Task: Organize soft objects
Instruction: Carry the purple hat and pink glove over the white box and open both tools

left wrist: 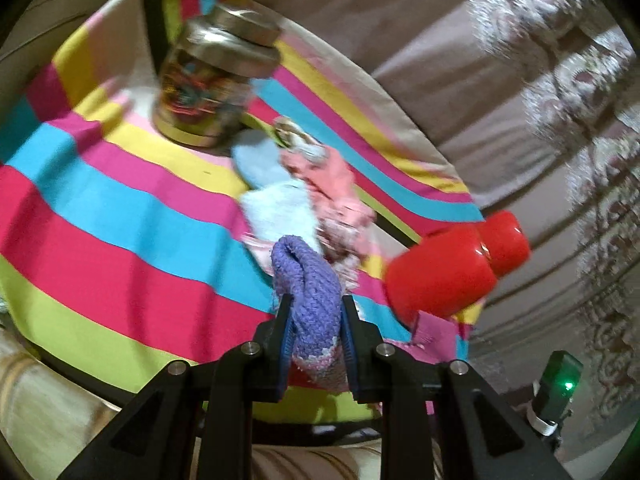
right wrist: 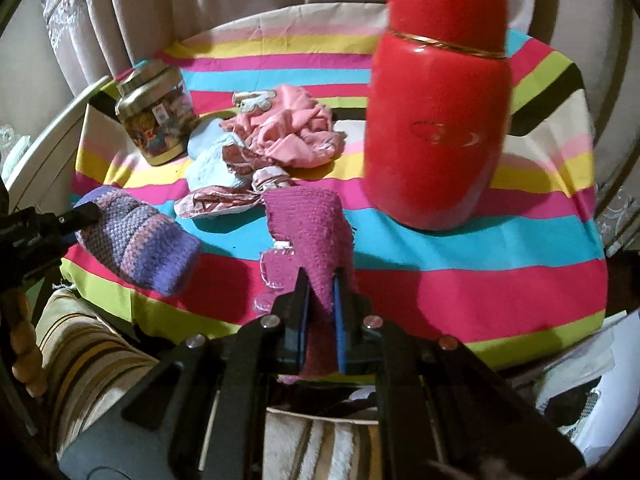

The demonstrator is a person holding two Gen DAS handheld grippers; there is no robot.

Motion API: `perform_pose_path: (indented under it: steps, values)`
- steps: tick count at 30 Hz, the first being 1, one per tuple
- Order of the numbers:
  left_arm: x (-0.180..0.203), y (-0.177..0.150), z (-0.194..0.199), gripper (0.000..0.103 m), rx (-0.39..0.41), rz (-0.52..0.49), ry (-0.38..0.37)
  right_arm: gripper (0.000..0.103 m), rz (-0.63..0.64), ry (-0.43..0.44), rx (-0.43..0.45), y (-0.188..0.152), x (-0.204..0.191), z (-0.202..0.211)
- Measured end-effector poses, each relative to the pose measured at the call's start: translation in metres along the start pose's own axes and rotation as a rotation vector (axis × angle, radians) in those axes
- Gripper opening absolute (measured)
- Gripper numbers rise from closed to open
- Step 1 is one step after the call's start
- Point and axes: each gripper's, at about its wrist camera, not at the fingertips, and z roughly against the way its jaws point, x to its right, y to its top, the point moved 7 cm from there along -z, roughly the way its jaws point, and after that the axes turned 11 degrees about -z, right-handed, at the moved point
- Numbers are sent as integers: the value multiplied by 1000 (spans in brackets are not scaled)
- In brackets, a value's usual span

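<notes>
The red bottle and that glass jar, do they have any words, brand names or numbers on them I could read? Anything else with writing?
Red bottle: a gold emblem on its front, too blurred to read as words.
Glass jar: a small white sticker with a red mark, too small and blurred to read.
Left gripper: faint lettering on its black body, unreadable.
No legible text anywhere else.
</notes>
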Motion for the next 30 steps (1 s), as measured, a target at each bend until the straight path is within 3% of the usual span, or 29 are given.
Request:
perform_pose_path:
  steps: [14, 30]
  values:
    - [117, -37, -26, 23, -124, -136, -188, 13, -135, -42, 118, 3, 76, 75]
    - [264, -131, -58, 23, -340, -390, -384, 13, -349, -253, 164, -45, 229, 153]
